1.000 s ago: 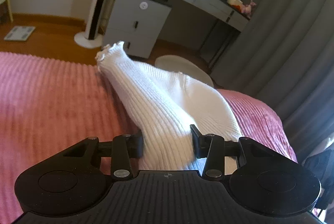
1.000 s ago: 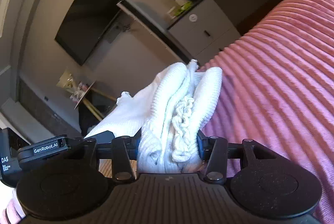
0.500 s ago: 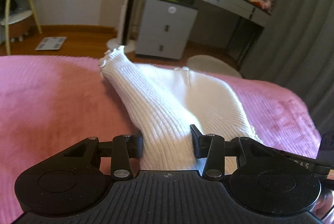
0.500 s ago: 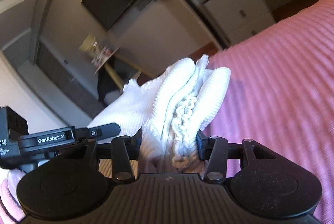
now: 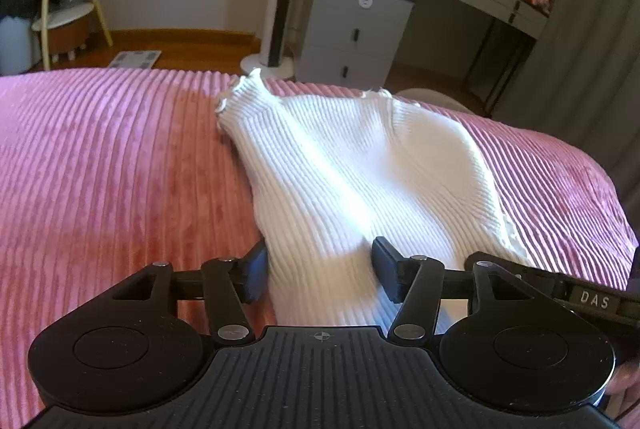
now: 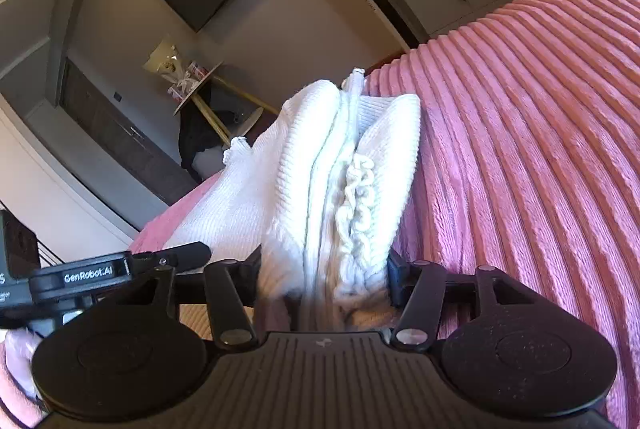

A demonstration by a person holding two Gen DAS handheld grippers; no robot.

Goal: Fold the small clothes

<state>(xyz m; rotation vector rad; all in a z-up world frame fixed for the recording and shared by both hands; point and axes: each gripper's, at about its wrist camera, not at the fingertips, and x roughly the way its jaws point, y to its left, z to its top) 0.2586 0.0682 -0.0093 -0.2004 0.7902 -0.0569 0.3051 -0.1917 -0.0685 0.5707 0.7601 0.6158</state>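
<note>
White ribbed knit garment (image 5: 352, 165) lies on the pink ribbed bedspread (image 5: 112, 165), its frilled edge toward the far side of the bed. Near end of the cloth sits between the fingers of the left gripper (image 5: 320, 269); its jaws have just been opening, pads now apart from the knit on the right side, left pad just beside the cloth edge. Right gripper (image 6: 324, 277): a bunched, folded wad of the same garment (image 6: 344, 169) fills the gap; jaws have just been opening, cloth touching both pads, real grip unclear. Grey drawer unit (image 5: 352, 29) beyond the bed.
</note>
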